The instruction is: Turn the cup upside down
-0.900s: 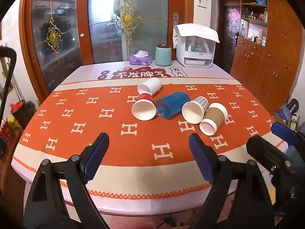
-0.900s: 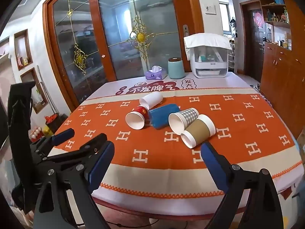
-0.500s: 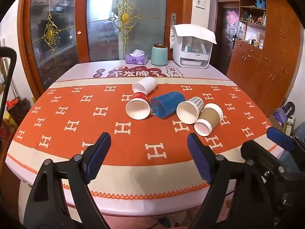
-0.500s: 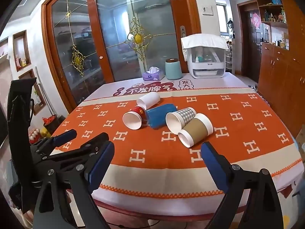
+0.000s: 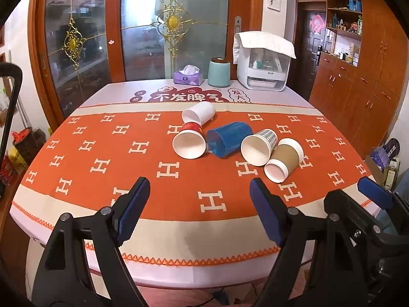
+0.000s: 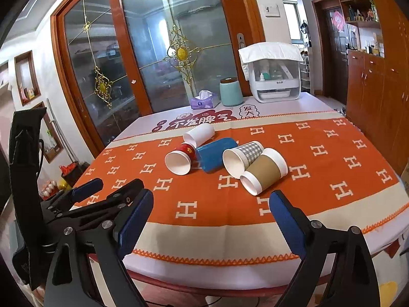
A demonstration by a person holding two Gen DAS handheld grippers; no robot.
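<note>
Five cups (image 5: 225, 139) lie tipped, insides bare — left gripper (image 5: 199, 204) and right gripper (image 6: 211, 213) fingers wide apart, holding nothing.

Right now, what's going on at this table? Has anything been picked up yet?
Nothing is held. A person holds the left gripper and right gripper open at the near table edge. Five cups lie on their sides in a cluster on the orange tablecloth: white cup, red cup, blue cup, checked cup and brown-sleeved cup. No cup is flipped yet.
</note>
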